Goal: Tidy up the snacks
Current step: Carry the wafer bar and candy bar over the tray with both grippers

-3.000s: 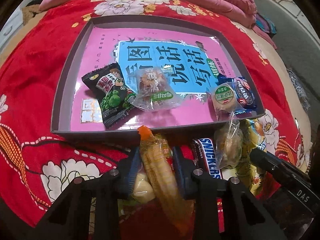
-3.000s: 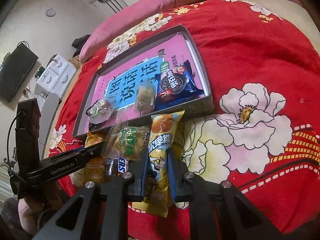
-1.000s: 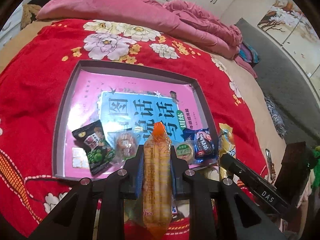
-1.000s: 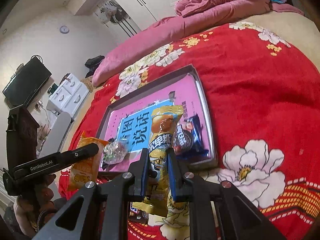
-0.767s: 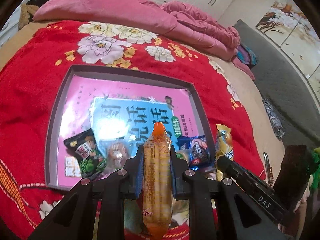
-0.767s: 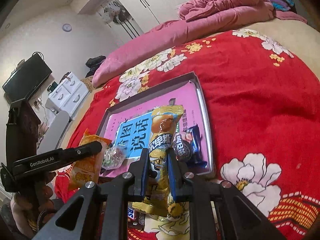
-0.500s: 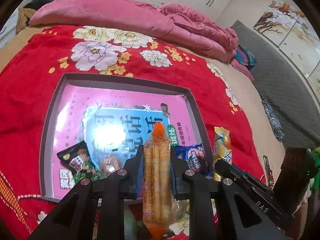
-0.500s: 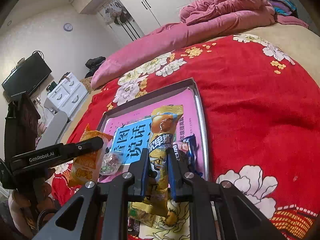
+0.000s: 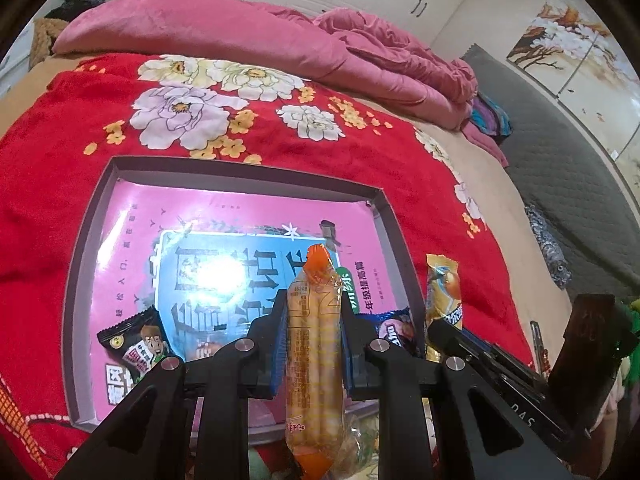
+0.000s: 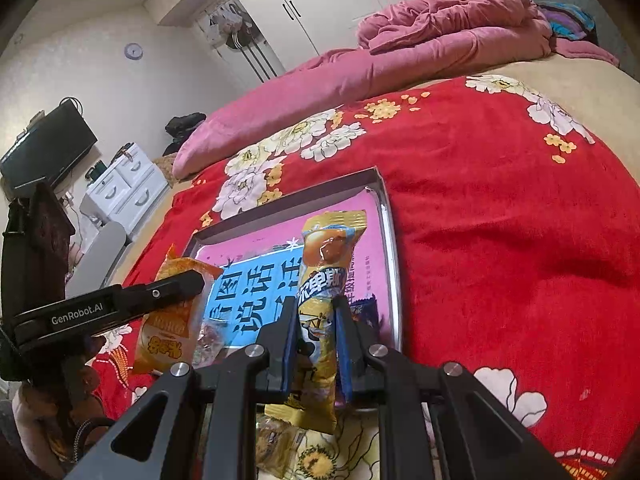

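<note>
My left gripper (image 9: 313,316) is shut on an orange snack packet (image 9: 314,344), held upright above the near edge of the grey tray (image 9: 84,236); the packet also shows in the right wrist view (image 10: 172,316). My right gripper (image 10: 317,316) is shut on a yellow snack packet (image 10: 324,280), also visible in the left wrist view (image 9: 443,292), held up over the tray's (image 10: 390,240) near right corner. In the tray lie a black-green pea packet (image 9: 136,344) and a blue Oreo packet (image 9: 394,326) on a pink book cover (image 9: 240,240).
The tray rests on a red flowered blanket (image 9: 60,128) on a bed. A pink quilt (image 9: 240,36) is bunched at the back. Loose snack packets (image 10: 280,440) lie on the blanket under the grippers. A white drawer unit (image 10: 124,188) stands beyond the bed.
Both grippers have risen with their packets and moved forward, so the tray now looks lower and farther. Three seconds ago both packets were down at the blanket.
</note>
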Motion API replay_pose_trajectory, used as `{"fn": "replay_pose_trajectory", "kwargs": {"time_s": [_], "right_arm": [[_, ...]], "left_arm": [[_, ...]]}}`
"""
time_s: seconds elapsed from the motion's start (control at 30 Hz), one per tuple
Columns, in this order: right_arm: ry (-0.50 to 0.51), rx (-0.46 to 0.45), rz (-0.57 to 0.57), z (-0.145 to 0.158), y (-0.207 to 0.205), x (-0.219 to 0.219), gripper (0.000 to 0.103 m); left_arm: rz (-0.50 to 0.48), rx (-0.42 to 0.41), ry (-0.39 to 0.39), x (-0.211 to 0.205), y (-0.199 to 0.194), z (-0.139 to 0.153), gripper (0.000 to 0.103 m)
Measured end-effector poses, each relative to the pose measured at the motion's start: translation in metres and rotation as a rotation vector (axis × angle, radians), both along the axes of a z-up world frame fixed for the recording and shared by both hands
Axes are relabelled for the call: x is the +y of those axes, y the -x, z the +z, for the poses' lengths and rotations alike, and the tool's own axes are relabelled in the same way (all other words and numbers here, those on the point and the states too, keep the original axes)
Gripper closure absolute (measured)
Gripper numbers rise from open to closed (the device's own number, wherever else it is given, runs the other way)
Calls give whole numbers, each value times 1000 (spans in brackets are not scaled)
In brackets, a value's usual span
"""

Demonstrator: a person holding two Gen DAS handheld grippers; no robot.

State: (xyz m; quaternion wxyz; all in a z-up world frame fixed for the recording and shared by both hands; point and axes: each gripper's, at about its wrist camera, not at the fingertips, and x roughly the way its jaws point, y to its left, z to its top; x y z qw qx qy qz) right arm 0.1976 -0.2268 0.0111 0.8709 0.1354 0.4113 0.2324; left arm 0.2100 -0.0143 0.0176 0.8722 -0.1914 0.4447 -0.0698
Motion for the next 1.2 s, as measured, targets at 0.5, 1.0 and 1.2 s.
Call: {"fn": "replay_pose_trajectory", "kwargs": {"time_s": [0.5, 1.0, 1.2], "right_arm": [[30, -10, 24, -6, -5, 12, 85], [72, 27, 53, -23, -12, 27, 84], [88, 20, 67, -24, -11, 33, 84]], "left_arm": [[4, 28, -5, -3, -11, -19, 81], [4, 49, -3, -2, -13, -33, 81], [4, 58, -1, -2, -12, -38, 81]]}}
